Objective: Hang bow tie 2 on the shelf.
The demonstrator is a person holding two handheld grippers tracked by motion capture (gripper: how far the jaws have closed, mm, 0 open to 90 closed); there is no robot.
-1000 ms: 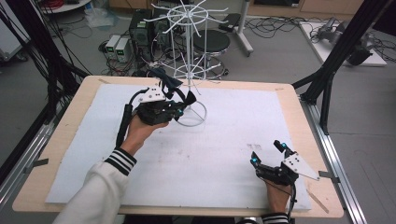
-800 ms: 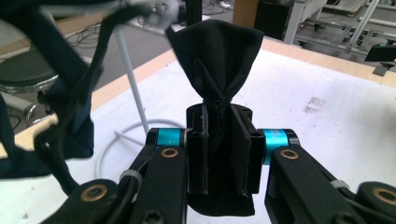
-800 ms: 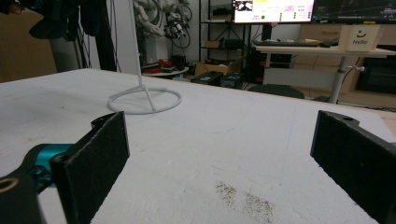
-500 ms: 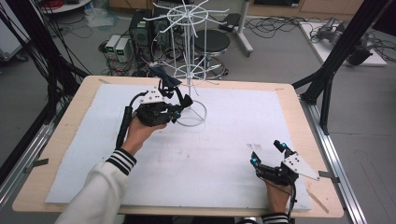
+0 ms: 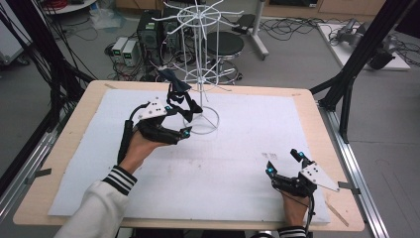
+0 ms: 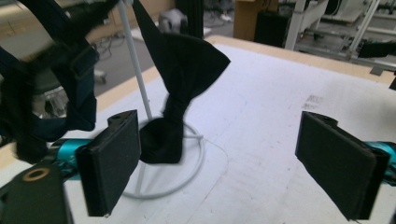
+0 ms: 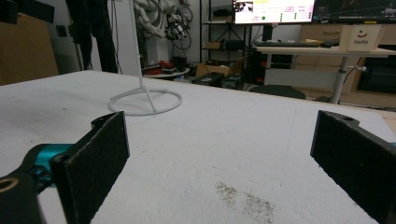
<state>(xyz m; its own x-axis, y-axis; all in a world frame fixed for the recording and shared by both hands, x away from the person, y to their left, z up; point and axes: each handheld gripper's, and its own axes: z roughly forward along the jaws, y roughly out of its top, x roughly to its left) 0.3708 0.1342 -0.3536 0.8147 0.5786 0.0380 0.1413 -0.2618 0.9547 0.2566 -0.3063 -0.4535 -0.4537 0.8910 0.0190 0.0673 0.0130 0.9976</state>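
A black bow tie [image 5: 179, 92] with its strap hangs from a low arm of the white wire rack [image 5: 197, 54] at the back of the table. My left gripper [image 5: 185, 119] is open just in front of the rack's ring base [image 5: 204, 131]. In the left gripper view the bow tie [image 6: 182, 70] dangles beside the pole [image 6: 133, 56], ahead of the left jaw and not between the pads; the gripper [image 6: 224, 168] is wide open, and the strap [image 6: 51, 93] droops at the left. My right gripper [image 5: 282, 161] rests open near the front right edge, empty [image 7: 219, 158].
A white sheet [image 5: 277, 124] covers the wooden table [image 5: 74, 129]. In the right gripper view the rack's ring base [image 7: 145, 102] stands far ahead on the sheet. Black frame posts [image 5: 346, 94] rise at the table's right and left. Cables and boxes lie on the floor behind.
My left gripper has drawn back a little from the rack toward the person. The bow tie stays hanging on the rack. The right gripper has not moved.
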